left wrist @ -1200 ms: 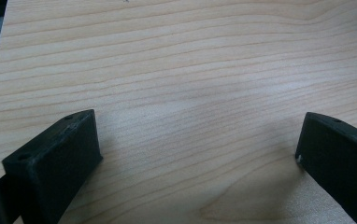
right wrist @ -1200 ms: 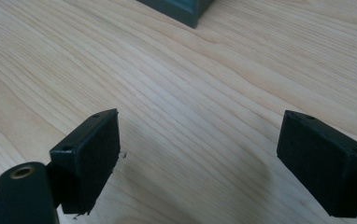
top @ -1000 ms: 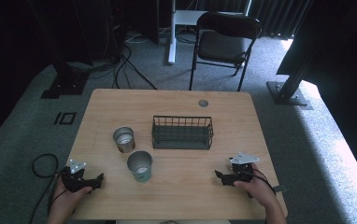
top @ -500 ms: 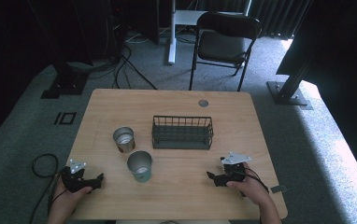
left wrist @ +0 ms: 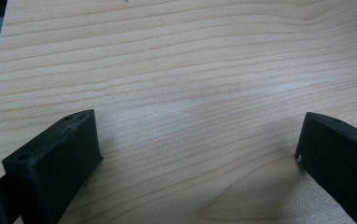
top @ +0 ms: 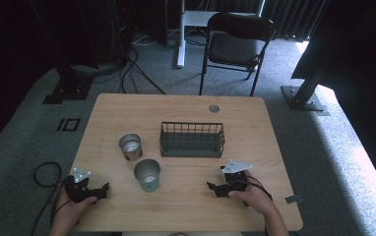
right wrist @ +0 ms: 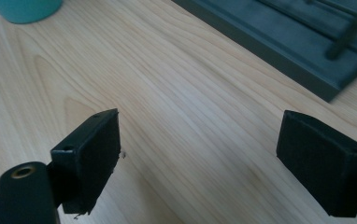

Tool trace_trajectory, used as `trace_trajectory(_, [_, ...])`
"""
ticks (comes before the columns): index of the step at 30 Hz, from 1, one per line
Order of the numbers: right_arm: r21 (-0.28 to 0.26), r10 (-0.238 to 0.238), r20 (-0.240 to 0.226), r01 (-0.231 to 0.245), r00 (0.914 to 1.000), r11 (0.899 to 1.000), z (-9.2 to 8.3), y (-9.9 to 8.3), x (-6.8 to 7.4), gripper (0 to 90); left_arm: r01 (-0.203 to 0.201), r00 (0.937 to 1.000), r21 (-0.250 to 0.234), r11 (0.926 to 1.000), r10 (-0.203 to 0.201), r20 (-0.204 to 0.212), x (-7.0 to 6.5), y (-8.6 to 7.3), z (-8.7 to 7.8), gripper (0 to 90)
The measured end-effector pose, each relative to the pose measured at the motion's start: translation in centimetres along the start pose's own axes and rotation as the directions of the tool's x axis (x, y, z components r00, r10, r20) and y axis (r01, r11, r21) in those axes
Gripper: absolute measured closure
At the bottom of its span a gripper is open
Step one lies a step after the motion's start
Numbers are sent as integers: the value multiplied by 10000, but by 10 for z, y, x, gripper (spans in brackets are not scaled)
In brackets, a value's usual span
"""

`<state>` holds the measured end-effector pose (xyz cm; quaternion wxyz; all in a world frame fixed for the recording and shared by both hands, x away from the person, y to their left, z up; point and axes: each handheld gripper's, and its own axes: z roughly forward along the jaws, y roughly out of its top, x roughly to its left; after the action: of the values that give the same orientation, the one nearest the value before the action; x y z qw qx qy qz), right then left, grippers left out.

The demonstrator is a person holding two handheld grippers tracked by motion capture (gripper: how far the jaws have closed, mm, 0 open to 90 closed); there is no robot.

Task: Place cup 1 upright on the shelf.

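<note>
Two metal cups stand left of centre on the wooden table (top: 186,108): a teal-tinted cup (top: 147,174) nearer me and a silver cup (top: 130,146) behind it. A dark wire basket (top: 192,139) sits at the middle. My left gripper (top: 102,191) rests at the front left edge, open over bare wood (left wrist: 195,158). My right gripper (top: 213,187) lies at the front right, open, pointing left toward the teal cup (right wrist: 24,9), with the basket's base (right wrist: 298,42) just beyond its jaws (right wrist: 197,158). Nothing is between either pair of jaws.
A round grommet hole (top: 214,108) is near the table's far edge. A black folding chair (top: 235,46) stands behind the table. Cables (top: 43,172) trail on the floor at the left, and stand bases (top: 306,98) sit on the carpet.
My right gripper has slid left and slightly forward along the table front. The left gripper has hardly moved.
</note>
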<state>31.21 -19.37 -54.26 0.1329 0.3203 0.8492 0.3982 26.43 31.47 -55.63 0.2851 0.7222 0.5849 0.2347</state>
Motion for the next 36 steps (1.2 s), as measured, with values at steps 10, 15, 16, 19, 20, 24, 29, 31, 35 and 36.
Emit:
trace_trajectory(10, [-124, -418, -583, 411, 9974, 9991, 13, 12, 17, 133, 3, 10000, -6, 10000, -3, 1, 0, 0, 0, 4])
trace_trajectory(15, [-236, -713, -940, 694, 9930, 9973, 23, 19, 28, 133, 1, 10000, -6, 10000, -1, 1, 0, 0, 0, 4])
trace_trajectory(16, [-218, -811, -1026, 793, 9914, 9966, 24, 21, 30, 133, 1, 10000, -7, 10000, -1, 0, 0, 0, 0, 4])
trace_trajectory(19, [-278, -949, -1182, 922, 9884, 9954, 28, 25, 35, 133, 0, 10000, -2, 10000, 0, -1, 0, 0, 0, 4])
trace_trajectory(20, [-269, -910, -1231, 883, 9882, 9957, 30, 27, 37, 133, 3, 10000, -9, 10000, -3, 1, 0, 0, 0, 4])
trace_trajectory(24, [-327, -1039, -1401, 1003, 9847, 9944, 35, 32, 42, 133, 2, 10000, -6, 10000, -2, 2, 0, 0, 0, 4])
trace_trajectory(29, [-434, -1212, -1588, 1157, 9798, 9923, 41, 38, 49, 133, 0, 10000, -6, 10000, 0, 0, 0, 0, 0, 4])
trace_trajectory(31, [-486, -1255, -1657, 1190, 9781, 9917, 43, 41, 52, 133, 2, 10000, -8, 10000, -2, 0, 0, 0, 0, 4])
trace_trajectory(35, [-611, -1461, -1932, 1368, 9702, 9887, 48, 46, 60, 132, 1, 10000, -2, 10000, -1, 0, 0, 0, 0, 4])
trace_trajectory(36, [-653, -1583, -2000, 1481, 9669, 9868, 50, 47, 63, 132, 1, 10000, -7, 10000, -1, 1, 0, 0, 0, 4])
